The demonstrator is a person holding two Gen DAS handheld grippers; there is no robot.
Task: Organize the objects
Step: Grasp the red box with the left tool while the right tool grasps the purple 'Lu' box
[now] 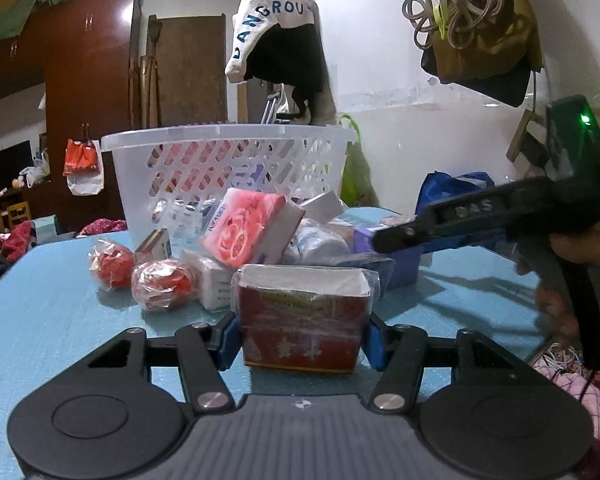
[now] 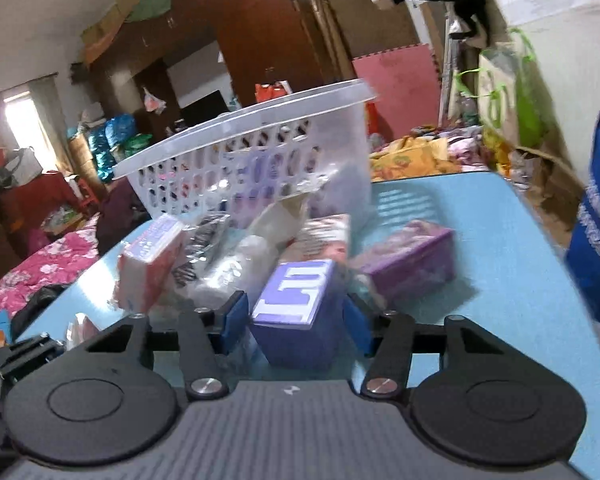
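Holding a box in each gripper, you are early in the sort. Your left gripper (image 1: 300, 336) clamps the red box (image 1: 302, 316) at the near table (image 1: 52, 312) edge; your right gripper (image 2: 296, 320) brackets the purple box (image 2: 296, 308), pads close, contact unclear. Most of the pile sits loose near the basket (image 1: 228, 168), which already holds some items. Left view alone shows the two red bundles (image 1: 138, 274); right view alone shows the lilac box (image 2: 410, 264).
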